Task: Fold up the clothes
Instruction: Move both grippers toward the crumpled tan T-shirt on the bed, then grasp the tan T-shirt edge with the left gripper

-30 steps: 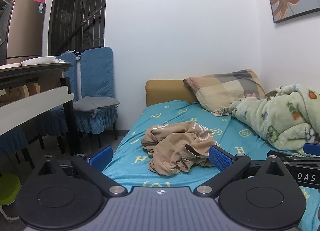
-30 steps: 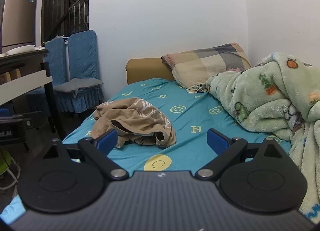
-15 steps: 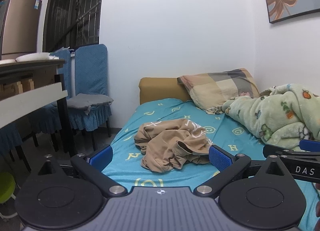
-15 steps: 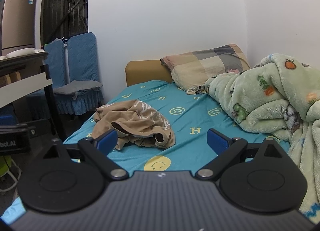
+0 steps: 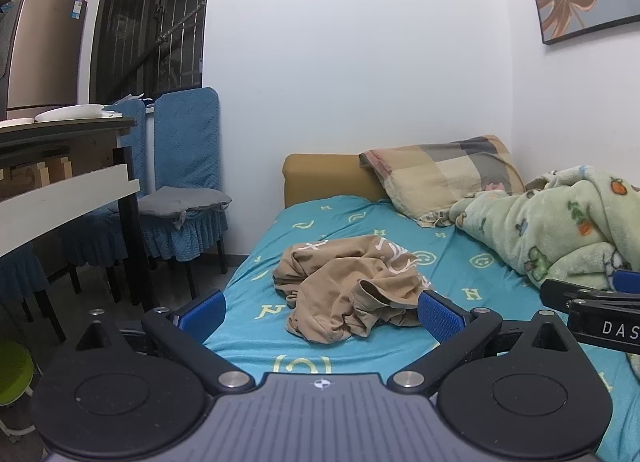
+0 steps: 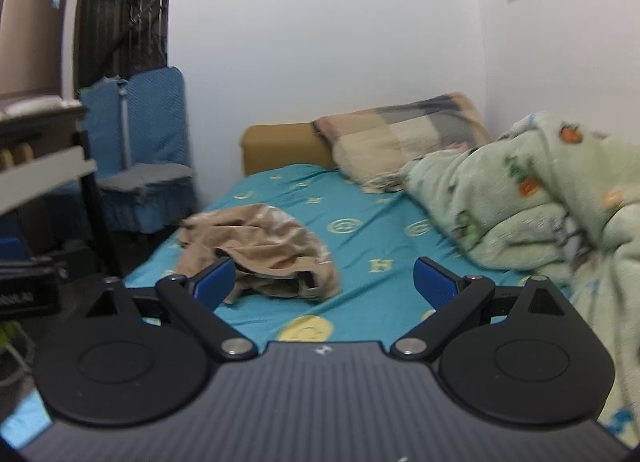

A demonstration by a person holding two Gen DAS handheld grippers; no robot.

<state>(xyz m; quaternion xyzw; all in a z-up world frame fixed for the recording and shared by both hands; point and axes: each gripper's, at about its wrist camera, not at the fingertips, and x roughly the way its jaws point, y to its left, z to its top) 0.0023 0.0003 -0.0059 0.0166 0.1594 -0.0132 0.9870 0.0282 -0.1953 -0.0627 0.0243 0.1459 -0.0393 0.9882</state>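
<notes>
While both sets of tongs hang over the near end of the bed [image 5: 448, 262], the left gripper [image 5: 320, 312] and right gripper [image 6: 325, 282] are spread wide, holding nothing. Crumpled tan garment [image 5: 352, 290] lies just ahead between the left fingers, ahead-left of the right ones, untouched.

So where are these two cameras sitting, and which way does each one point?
Left wrist view: on the left gripper, looking along its open blue-padded fingers at the crumpled tan garment on the teal patterned bedsheet; the right gripper pokes in.
Right wrist view: on the right gripper, open, facing the same garment, blurrier.
Both share the checked pillow and green fleece blanket.
</notes>
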